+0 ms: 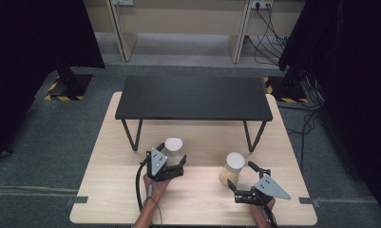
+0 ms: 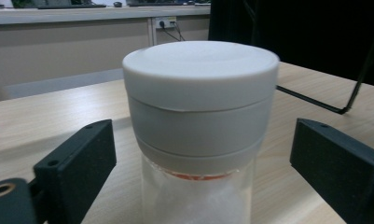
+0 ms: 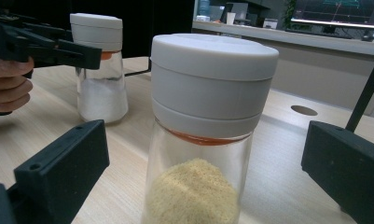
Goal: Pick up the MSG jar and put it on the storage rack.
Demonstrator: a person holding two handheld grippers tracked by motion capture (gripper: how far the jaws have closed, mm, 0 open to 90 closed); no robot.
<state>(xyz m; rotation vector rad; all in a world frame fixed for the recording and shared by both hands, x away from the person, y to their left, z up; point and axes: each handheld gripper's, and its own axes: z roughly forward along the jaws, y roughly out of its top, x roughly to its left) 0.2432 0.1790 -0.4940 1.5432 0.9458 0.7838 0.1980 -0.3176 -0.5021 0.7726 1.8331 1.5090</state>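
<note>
A clear jar of white powder with a grey-white lid point(image 1: 173, 146) point(image 2: 201, 116) stands upright on the wooden table point(image 1: 193, 204), in front of the black shelf. My left gripper point(image 1: 171, 156) point(image 2: 203, 149) is open, one jaw on each side of this jar with a gap at both pads. To its right stands a second jar point(image 1: 234, 166) point(image 3: 212, 107) with yellow powder and the same lid. My right gripper point(image 1: 240, 175) point(image 3: 203, 158) is open around it, jaws clear of the glass. The right gripper view also shows the white-powder jar point(image 3: 98, 70) and the left gripper point(image 3: 49, 46) farther off.
A low black shelf on thin metal legs point(image 1: 193, 97) spans the far half of the table, just behind the jars. Dark curtains and stands flank the table; cables lie on the floor at the back right.
</note>
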